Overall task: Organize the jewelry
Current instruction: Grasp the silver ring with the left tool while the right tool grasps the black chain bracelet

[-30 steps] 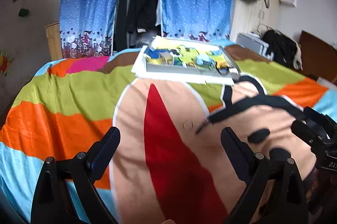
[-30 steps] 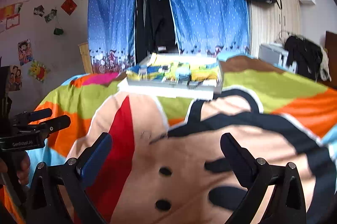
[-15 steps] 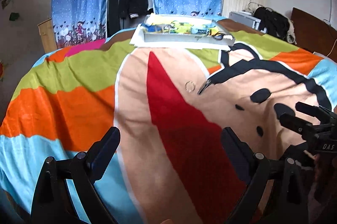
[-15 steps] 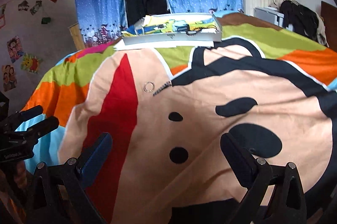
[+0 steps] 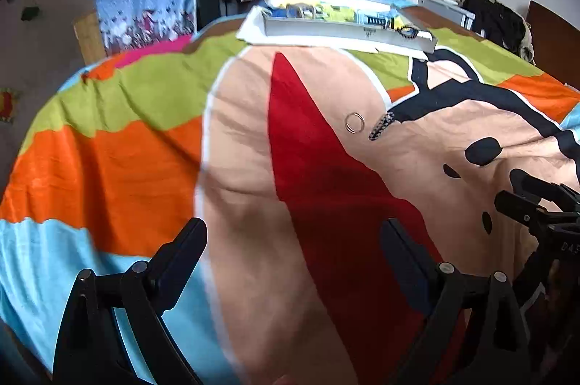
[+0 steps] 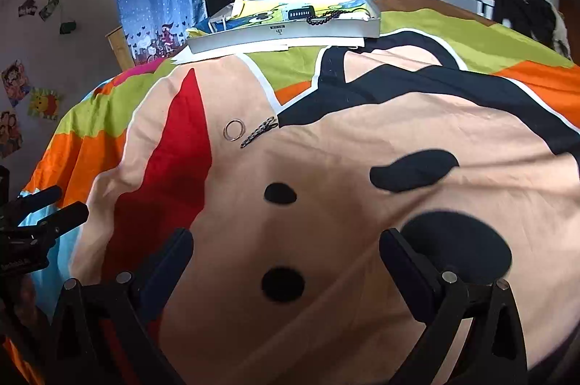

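On the bright cartoon bedspread (image 5: 152, 138), two pieces of jewelry were left loose: a thin metal ring (image 5: 354, 123) and, just beside it on its right, a dark patterned hair clip or bracelet piece (image 5: 381, 126), too small to name with certainty. Both lay well apart from the grey tray (image 6: 290, 31) at the far edge of the bed, which already held a string of dark beads (image 6: 324, 17) draped at its near rim and a few other small items on a yellow cartoon lining. Judging from that, the sorting appeared partly done, with the ring and its dark neighbour left to carry over. The left gripper (image 5: 293, 243) hovered low over the red patch of the cover with its jaws spread wide and nothing between them; the right gripper (image 6: 286, 252) likewise stood released and empty above the tan area with black spots. Neither tool was near the loose pieces.
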Demonstrator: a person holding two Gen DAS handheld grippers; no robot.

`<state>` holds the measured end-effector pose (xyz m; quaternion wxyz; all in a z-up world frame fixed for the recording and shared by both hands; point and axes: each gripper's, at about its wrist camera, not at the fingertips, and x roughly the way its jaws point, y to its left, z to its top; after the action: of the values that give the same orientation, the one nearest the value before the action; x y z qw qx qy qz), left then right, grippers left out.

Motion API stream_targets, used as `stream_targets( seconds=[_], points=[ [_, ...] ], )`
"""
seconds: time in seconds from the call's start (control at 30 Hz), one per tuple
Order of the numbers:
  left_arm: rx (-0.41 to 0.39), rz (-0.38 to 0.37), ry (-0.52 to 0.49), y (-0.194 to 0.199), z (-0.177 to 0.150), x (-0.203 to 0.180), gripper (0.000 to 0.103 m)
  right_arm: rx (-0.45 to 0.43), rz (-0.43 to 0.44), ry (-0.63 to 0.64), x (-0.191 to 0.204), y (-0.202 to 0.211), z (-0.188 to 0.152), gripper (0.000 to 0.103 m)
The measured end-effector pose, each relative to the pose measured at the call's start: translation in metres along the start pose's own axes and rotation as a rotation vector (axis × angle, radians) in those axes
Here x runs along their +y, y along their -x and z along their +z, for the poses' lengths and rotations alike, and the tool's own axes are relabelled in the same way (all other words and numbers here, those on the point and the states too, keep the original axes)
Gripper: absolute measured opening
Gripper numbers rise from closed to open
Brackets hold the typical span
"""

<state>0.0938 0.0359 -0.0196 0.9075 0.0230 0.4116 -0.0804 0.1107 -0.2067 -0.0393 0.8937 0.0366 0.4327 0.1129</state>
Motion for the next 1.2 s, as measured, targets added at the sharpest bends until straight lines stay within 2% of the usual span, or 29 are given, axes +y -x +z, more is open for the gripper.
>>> stream_targets(
  seconds=[0.3,0.5,0.63,0.73,0.8,0.9,1.1,1.2],
  points=[
    [0.024,-0.067,0.085,-0.043,0.037,0.005,0.094,0.057,0.036,0.144,-0.013,-0.044,0.029,0.103],
    [0.041,-0.127,0.068,-0.080,0.056,0.005,0.093,0.080,0.025,0.229,-0.012,-0.078,0.041,0.103],
    [0.044,-0.194,0.060,-0.105,0.068,0.006,0.092,0.068,0.039,0.257,-0.013,-0.094,0.050,0.103],
    [0.044,-0.250,0.036,-0.121,0.076,0.005,0.078,0.083,0.027,0.300,-0.009,-0.110,0.054,0.103],
    [0.056,-0.291,0.034,-0.133,0.081,0.005,0.060,0.100,0.040,0.310,-0.008,-0.116,0.057,0.103],
    [0.083,-0.349,0.053,-0.152,0.089,0.007,0.045,0.107,0.062,0.348,-0.003,-0.122,0.060,0.103],
    [0.144,-0.426,0.062,-0.170,0.097,0.012,0.031,0.119,0.063,0.392,0.008,-0.136,0.064,0.103],
    [0.161,-0.432,0.057,-0.176,0.101,0.013,0.020,0.133,0.065,0.415,0.014,-0.142,0.065,0.096]
  ],
)
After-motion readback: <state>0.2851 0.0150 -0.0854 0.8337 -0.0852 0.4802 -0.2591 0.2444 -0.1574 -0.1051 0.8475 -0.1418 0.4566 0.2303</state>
